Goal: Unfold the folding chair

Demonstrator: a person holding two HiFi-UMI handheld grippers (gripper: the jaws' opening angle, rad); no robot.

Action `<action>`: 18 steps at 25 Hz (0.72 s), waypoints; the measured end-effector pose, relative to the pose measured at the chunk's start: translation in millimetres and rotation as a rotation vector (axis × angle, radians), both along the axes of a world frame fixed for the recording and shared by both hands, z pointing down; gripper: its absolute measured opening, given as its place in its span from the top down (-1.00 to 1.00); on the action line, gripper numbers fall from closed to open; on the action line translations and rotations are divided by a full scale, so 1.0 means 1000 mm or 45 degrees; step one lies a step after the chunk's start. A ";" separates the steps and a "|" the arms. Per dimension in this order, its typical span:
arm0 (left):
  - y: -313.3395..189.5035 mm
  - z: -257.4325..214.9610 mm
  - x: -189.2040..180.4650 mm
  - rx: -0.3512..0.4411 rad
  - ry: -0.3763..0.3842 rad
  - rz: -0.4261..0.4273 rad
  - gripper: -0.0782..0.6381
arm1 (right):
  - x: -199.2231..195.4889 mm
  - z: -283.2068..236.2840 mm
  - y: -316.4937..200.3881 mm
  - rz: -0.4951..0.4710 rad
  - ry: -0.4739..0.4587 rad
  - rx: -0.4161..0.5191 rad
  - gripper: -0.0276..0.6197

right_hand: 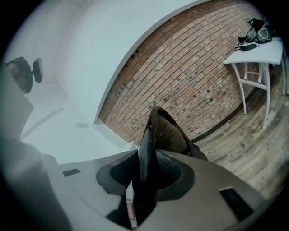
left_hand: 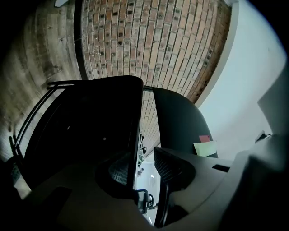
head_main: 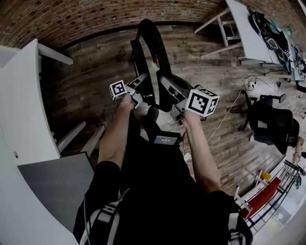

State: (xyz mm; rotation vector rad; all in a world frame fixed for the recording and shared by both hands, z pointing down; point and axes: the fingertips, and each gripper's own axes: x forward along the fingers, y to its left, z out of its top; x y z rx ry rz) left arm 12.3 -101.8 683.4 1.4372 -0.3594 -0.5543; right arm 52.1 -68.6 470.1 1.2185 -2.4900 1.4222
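The black folding chair stands on the wooden floor in front of me, its two panels close together. My left gripper is at the chair's left panel. That panel's edge runs between the jaws and lies against the left pad, and a bright gap separates it from the right pad, so the left gripper is open. The chair's other panel carries sticky notes. My right gripper is shut on the edge of a chair panel, with both pads of the right gripper pressed on it.
A white desk stands close on the left. A white table with gear on it is at the far right. A black office chair, a floor cable and a red rack lie to the right. A brick wall runs behind.
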 end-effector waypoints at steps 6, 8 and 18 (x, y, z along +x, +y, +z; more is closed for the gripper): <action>-0.001 0.003 -0.004 0.002 -0.021 0.022 0.39 | 0.027 0.001 -0.008 0.010 -0.068 0.013 0.55; 0.002 0.003 -0.005 0.010 -0.032 0.036 0.39 | 0.027 0.000 -0.005 -0.007 -0.089 0.032 0.54; 0.012 0.025 -0.049 -0.031 -0.136 -0.027 0.40 | 0.079 0.011 -0.015 0.015 -0.182 0.048 0.54</action>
